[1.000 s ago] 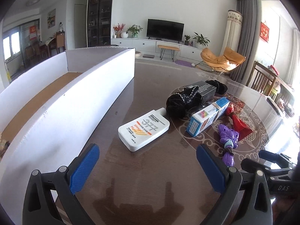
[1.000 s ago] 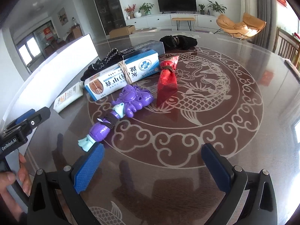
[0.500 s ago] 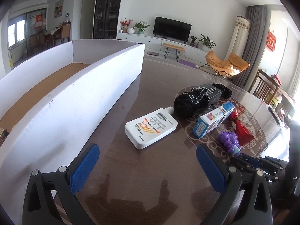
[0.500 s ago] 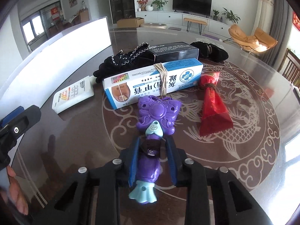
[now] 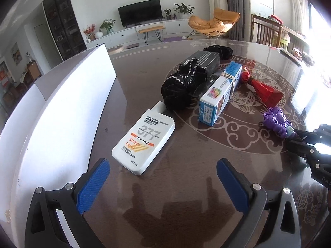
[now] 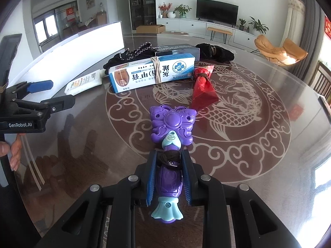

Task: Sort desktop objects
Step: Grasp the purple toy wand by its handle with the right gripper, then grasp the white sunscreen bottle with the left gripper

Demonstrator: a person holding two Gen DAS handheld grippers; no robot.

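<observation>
Purple toy clamped in right gripper jaws, left gripper jaws apart, grip hidden from left view

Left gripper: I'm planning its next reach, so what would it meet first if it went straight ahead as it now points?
Most likely the white sunscreen bottle, which lies on the table just beyond the open left gripper; depth is hard to judge through the fisheye.

Right tongs clamped tight, left tongs spread wide, both low and level.
</observation>
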